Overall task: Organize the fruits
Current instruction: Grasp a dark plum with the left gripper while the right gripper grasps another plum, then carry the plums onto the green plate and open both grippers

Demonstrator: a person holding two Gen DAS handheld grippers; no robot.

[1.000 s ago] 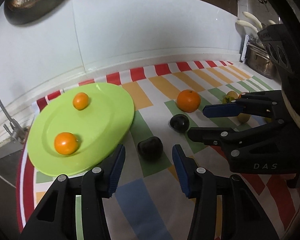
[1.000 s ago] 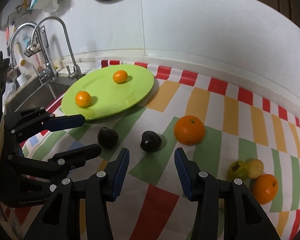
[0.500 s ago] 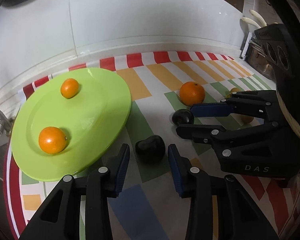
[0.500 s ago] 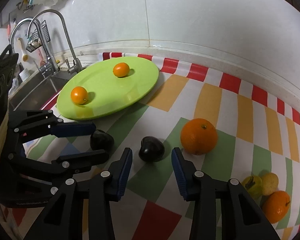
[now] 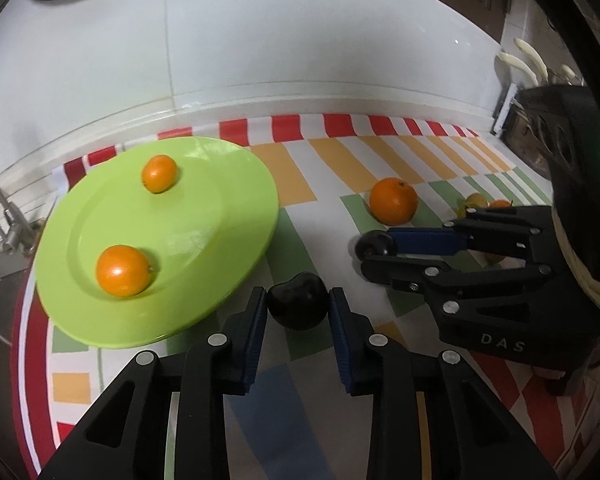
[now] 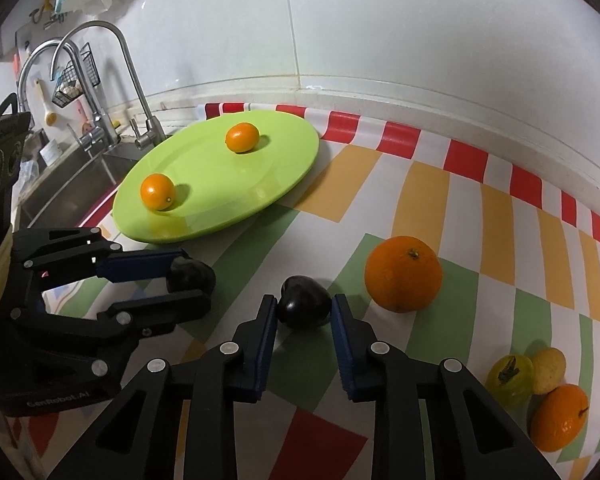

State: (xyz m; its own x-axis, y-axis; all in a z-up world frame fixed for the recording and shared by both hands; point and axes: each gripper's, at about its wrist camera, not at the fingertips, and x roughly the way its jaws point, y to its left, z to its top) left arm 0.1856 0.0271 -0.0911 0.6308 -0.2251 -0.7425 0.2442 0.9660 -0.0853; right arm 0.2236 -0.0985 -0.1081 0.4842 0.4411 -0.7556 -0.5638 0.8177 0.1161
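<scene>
A lime-green plate (image 5: 228,184) (image 6: 292,152) holds two small oranges (image 5: 123,270) (image 5: 159,174). My left gripper (image 5: 298,304) has its blue pads against both sides of a dark plum (image 5: 298,306), which rests on the cloth by the plate's edge. My right gripper (image 6: 304,310) likewise closes on a second dark plum (image 6: 304,306). A large orange (image 6: 403,273) (image 5: 393,201) lies just right of that plum. Each gripper shows in the other's view, the left one (image 6: 188,280) and the right one (image 5: 374,254).
A colourful checked cloth (image 6: 460,208) covers the counter. A small orange (image 6: 559,417), a yellow-green fruit (image 6: 509,380) and a pale yellow fruit (image 6: 548,370) sit at the right. A sink with taps (image 6: 96,80) lies left of the plate. White tiled wall behind.
Both grippers moved forward and down around their plums, and their jaws narrowed from wide open until the pads touch the fruit.
</scene>
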